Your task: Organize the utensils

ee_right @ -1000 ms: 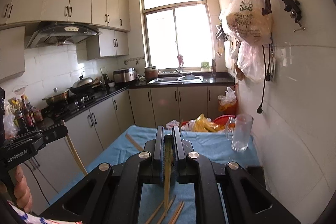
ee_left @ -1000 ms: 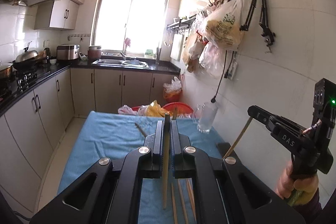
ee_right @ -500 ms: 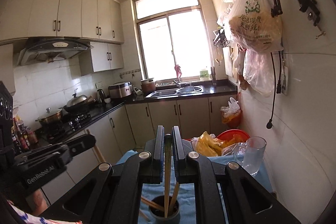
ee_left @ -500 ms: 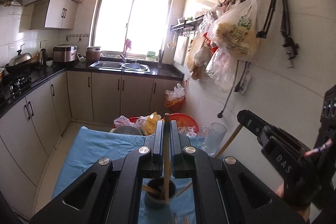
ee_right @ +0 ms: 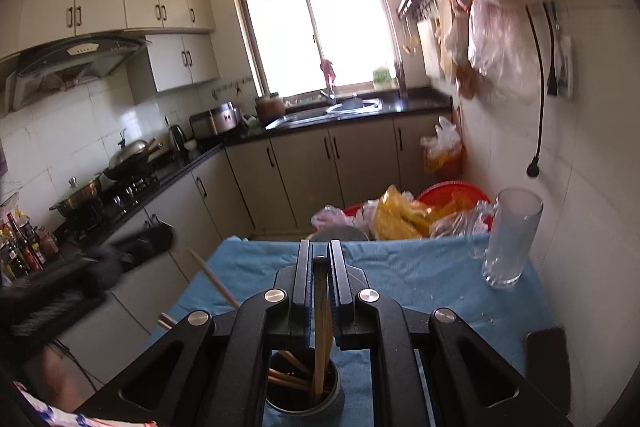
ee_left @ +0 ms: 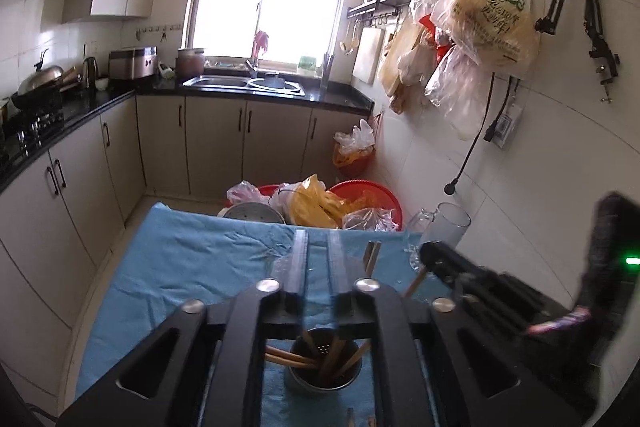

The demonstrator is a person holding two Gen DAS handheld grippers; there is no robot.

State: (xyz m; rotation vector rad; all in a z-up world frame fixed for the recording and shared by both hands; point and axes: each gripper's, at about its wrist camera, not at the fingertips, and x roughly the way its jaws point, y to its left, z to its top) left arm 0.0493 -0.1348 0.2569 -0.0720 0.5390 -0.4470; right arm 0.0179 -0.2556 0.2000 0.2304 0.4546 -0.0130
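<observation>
a chopstick (ee_right: 320,327) is pinched upright by the right gripper (ee_right: 320,267), its tip inside the metal holder (ee_right: 303,393) on the blue cloth (ee_right: 400,267); the left gripper (ee_left: 318,259) is held parted over the holder, nothing gripped.

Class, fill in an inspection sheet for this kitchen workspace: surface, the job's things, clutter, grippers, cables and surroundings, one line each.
Surface: table under a blue cloth, wrinkled.
Job's things: metal holder on the cloth with several wooden chopsticks leaning inside; one chopstick upright between the right gripper's fingers, lower end in the holder.
Clutter: glass mug upright near the wall; a dark flat object at the cloth's right edge; plastic bags and red basins beyond the table.
Grippers: left gripper open, nothing between its fingers; right gripper shut on the chopstick.
Cables: black cable hanging down the wall.
Surroundings: sink under the window, stove to the left.
</observation>
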